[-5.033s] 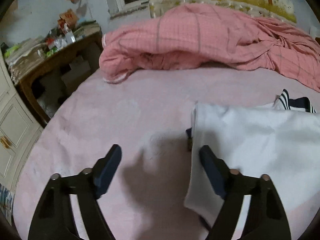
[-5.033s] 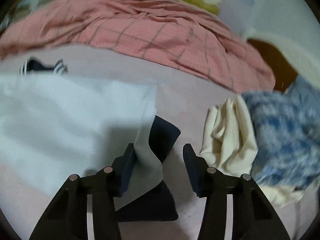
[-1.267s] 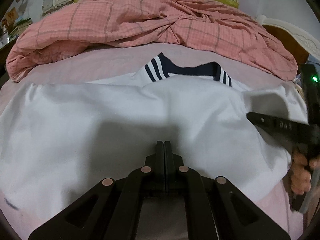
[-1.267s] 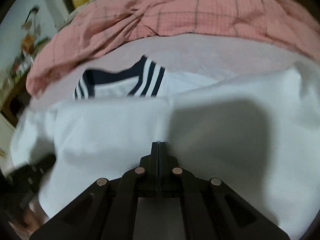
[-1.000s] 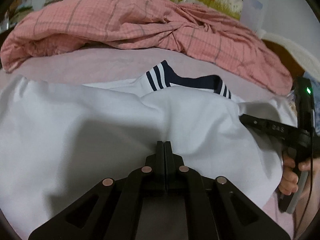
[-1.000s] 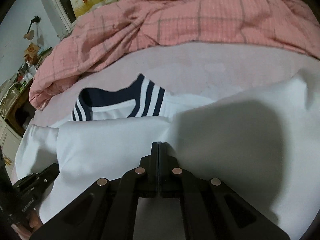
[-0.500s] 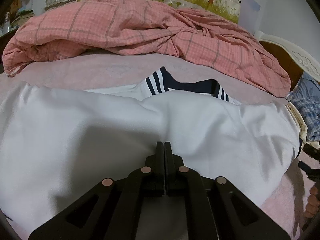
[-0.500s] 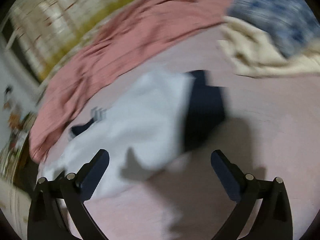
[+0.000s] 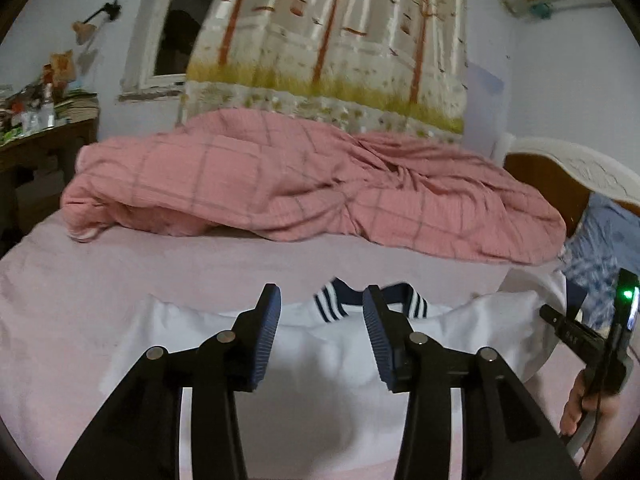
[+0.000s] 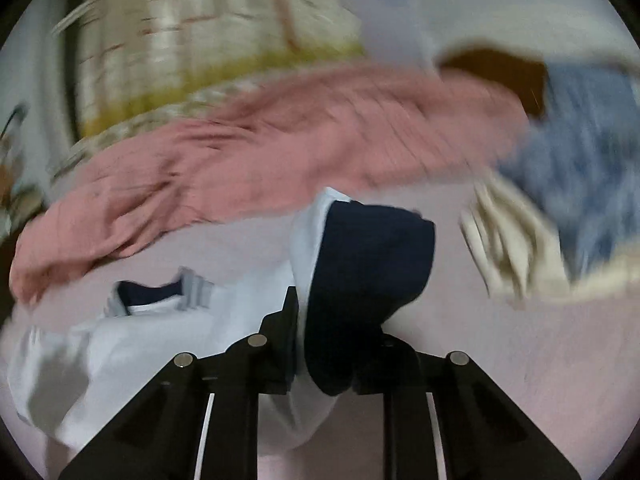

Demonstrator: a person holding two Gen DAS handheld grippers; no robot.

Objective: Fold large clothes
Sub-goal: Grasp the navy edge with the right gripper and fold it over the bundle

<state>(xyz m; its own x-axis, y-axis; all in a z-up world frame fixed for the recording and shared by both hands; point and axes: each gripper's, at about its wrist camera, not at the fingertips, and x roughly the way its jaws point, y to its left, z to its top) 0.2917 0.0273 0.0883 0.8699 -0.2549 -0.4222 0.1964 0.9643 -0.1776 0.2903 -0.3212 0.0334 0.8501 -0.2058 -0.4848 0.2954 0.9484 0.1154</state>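
A white garment with a navy striped collar lies spread on the pink bed sheet. My left gripper hovers above its middle; the jaws are opening and nothing is pinched between them. At the right edge a hand holds my right gripper by the garment's right end. In the blurred right wrist view, my right gripper has its jaws closing on a navy panel and the white edge of the garment. The cloth fills the gap and hides the right finger.
A rumpled pink checked quilt lies across the far side of the bed. A blue plaid cloth and a cream cloth are heaped at the right by the headboard. A cluttered desk stands at the left.
My left gripper let go of the white cloth, rose and tilted up. My right gripper swung to the garment's right end, opened wide, then closed around the navy panel.
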